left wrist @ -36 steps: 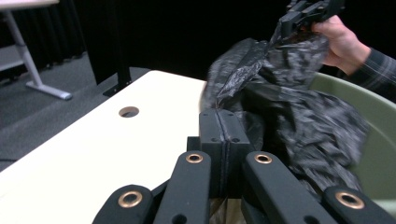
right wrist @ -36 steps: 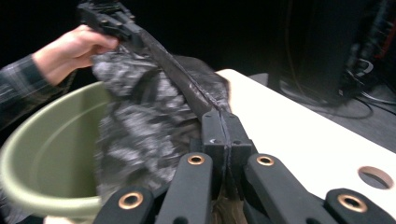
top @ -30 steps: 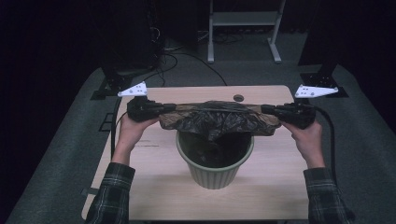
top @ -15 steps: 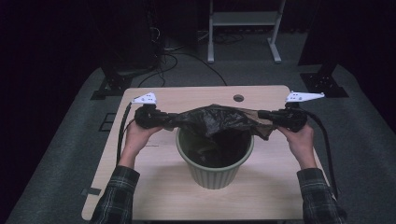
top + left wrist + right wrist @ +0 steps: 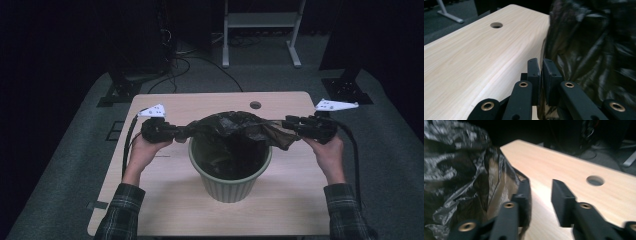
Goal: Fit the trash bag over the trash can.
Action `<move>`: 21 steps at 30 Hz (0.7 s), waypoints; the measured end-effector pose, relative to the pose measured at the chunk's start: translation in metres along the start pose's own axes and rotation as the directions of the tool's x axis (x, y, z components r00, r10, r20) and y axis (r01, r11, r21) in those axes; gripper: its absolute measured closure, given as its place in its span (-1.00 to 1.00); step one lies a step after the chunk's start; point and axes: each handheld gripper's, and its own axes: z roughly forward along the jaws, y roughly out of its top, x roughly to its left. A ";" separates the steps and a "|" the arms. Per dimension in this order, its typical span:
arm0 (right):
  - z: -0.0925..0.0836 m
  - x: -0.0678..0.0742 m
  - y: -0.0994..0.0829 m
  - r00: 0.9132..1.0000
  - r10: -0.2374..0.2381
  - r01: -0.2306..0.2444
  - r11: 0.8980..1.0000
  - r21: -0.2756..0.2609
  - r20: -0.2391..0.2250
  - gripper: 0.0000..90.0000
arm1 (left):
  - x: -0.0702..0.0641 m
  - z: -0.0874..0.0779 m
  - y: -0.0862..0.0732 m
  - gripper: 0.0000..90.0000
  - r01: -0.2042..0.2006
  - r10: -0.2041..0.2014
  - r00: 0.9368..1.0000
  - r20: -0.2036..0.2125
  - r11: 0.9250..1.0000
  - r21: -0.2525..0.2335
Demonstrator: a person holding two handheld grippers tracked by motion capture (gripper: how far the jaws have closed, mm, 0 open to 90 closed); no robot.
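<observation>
Your left gripper at nine o'clock of the bin pinches the bag; your right gripper, at three o'clock, has just let go.

High view above, tongs views close

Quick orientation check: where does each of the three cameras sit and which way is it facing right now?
High view: above the near table edge, looking forward and down at the green bin and black bag; forearms, hands, both grippers.
Left gripper view: on the left gripper, its jaws nearly together at the bag's edge.
Right gripper view: on the right gripper, jaws just opened, bag beside one.
All share the bag and table.
</observation>
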 end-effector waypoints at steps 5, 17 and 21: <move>-0.023 0.006 0.009 1.000 -0.023 0.022 0.998 -0.062 -0.014 0.28 | -0.007 -0.011 -0.003 0.41 -0.007 0.006 1.000 -0.016 0.999 -0.034; -0.053 0.023 0.022 0.997 -0.071 0.070 0.993 -0.096 -0.006 0.05 | -0.032 -0.056 0.004 -0.20 -0.081 0.071 0.996 -0.061 0.982 -0.173; -0.051 0.025 0.020 0.998 -0.068 0.066 0.993 -0.098 -0.018 0.05 | -0.050 -0.053 0.026 -0.24 -0.138 0.136 0.990 -0.024 0.968 -0.211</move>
